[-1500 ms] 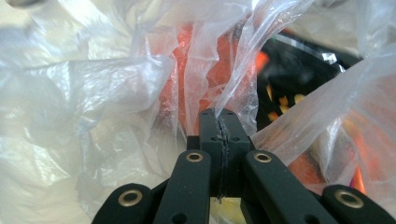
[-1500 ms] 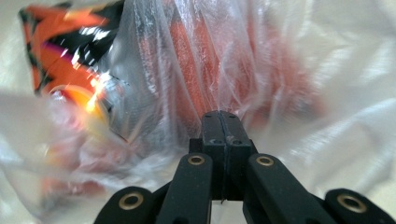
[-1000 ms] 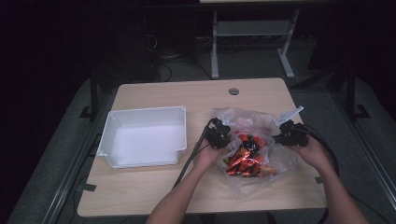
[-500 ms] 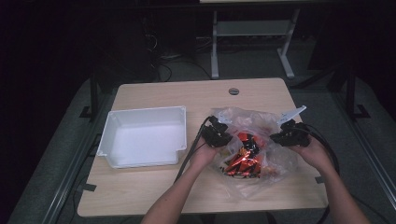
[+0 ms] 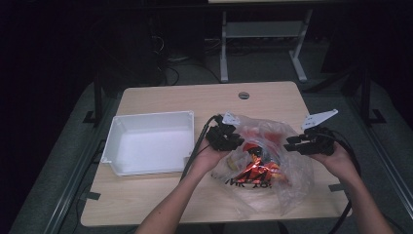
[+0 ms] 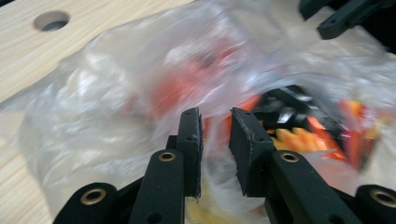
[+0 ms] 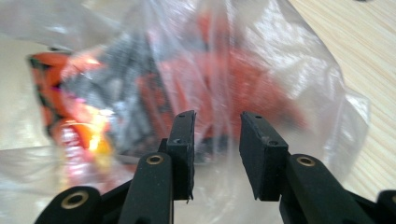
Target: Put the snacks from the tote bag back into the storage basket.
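Plastic bag (image 5: 265, 165) of orange snack packets (image 5: 255, 170) lies on the table (image 5: 272, 97), between our two claws and slightly below them. Our left gripper (image 5: 229, 139) hangs over the bag's left upper edge; our right gripper (image 5: 297, 144) sits at its right upper edge, so the bag's bulk spreads between them and toward us. Both claws have just been opening. In the left gripper view the pads (image 6: 243, 140) stand apart with film (image 6: 140, 93) behind and ahead of them, not pinched; in the right gripper view the pads (image 7: 259, 144) are likewise parted, the clear film (image 7: 289, 84) lying just beyond them. We read both as released.

We judge the bag light, limp and slippery: thin film that crumples, slides and gives no firm edge. The foil packets inside should shift freely and crush easily. Our best hold is a gathered fold of film near the rim, not the contents. A white tray (image 5: 146, 124) waits beside our left claw, on its outer side.
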Demonstrator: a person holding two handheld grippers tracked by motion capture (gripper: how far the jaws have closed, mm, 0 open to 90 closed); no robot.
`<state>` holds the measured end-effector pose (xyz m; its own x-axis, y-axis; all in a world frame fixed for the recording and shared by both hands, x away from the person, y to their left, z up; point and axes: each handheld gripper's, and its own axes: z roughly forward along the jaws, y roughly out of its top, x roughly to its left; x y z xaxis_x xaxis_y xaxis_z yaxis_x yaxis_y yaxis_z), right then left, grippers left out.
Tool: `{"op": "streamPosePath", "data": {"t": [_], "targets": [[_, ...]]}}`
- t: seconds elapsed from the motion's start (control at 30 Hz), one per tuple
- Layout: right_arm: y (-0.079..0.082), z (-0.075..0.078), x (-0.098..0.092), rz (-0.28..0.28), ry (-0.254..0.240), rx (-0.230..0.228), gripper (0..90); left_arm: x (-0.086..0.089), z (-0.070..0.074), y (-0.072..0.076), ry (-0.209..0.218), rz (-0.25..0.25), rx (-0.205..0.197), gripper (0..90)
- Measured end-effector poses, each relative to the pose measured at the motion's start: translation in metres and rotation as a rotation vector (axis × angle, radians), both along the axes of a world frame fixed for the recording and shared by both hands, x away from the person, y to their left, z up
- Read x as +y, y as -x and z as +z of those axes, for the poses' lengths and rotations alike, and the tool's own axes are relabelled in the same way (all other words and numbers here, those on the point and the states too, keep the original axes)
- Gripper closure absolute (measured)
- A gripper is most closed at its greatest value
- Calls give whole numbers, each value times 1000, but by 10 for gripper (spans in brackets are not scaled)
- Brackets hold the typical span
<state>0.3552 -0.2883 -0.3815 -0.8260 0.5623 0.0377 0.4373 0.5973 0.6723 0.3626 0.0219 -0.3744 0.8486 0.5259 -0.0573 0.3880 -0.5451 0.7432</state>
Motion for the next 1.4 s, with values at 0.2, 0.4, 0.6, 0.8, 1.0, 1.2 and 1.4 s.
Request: {"op": "streamPosePath", "data": {"t": [0.2,0.4,0.6,0.8,1.0,1.2,1.4], "targets": [[23,12,10,82,-57,-13,666,-4,9,17,22,-90,0,718],[47,11,38,215,-56,-11,791,-12,6,36,48,-196,40,802],[59,-2,56,278,-5,13,858,-19,-8,46,-12,-251,63,900],[61,-17,47,250,65,33,882,-8,-25,46,-88,-225,73,900],[67,-27,27,202,72,51,891,3,-32,47,-101,-189,77,900],[73,-27,13,166,58,48,882,9,-37,47,-133,-175,72,900],[75,-33,0,123,65,64,874,10,-46,48,-138,-151,84,897]]}}
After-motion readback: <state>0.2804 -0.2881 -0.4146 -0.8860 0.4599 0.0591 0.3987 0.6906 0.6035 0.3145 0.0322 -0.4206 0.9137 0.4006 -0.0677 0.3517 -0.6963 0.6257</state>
